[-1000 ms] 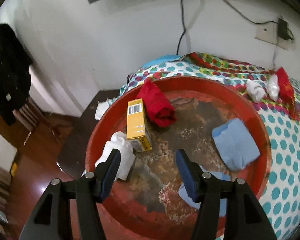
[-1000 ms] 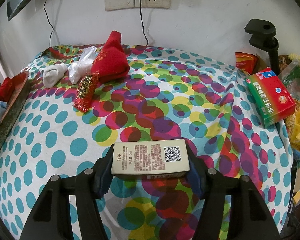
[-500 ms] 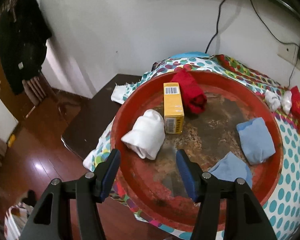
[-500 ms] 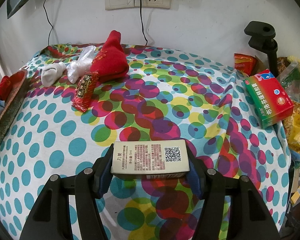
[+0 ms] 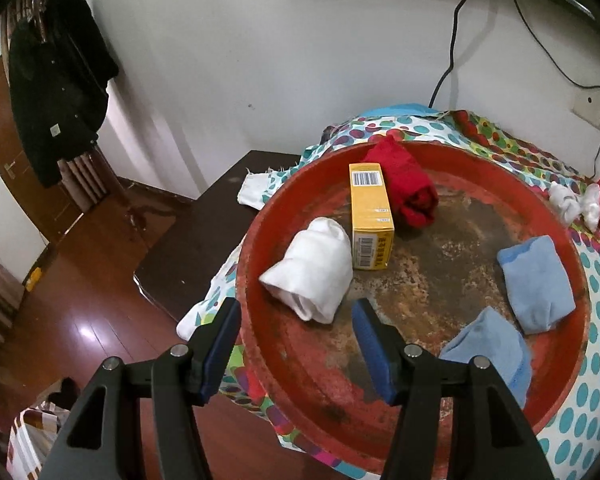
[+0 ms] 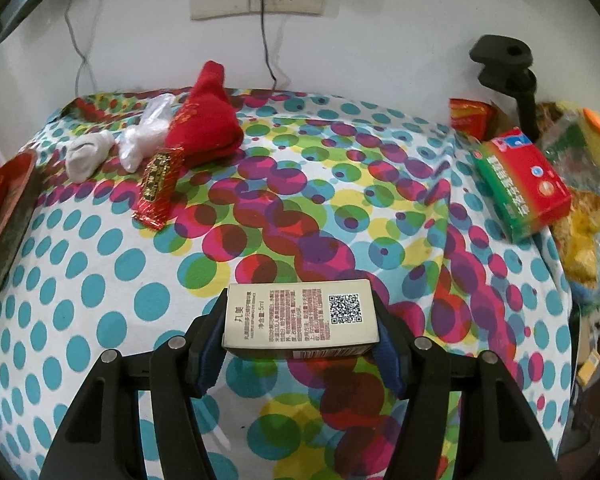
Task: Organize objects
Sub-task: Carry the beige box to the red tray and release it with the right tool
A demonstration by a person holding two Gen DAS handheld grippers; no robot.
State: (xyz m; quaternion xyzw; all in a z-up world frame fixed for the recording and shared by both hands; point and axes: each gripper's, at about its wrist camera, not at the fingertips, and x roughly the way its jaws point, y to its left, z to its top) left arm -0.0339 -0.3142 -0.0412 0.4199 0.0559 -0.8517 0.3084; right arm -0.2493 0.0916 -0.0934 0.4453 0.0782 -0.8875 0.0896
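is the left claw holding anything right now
No, the left claw is open and empty above the red tray, with the white rolled sock lying beyond its tips.

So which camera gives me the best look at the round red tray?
The left wrist view: the round red tray fills the frame, its rusty floor and contents visible. The right wrist view catches only a sliver of its rim at the left edge.

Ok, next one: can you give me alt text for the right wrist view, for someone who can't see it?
The right gripper clamps a small grey box with a QR code above a polka-dot tablecloth. Farther back lie a red pouch, a red packet and white bundles; a green and red box sits at the right edge.
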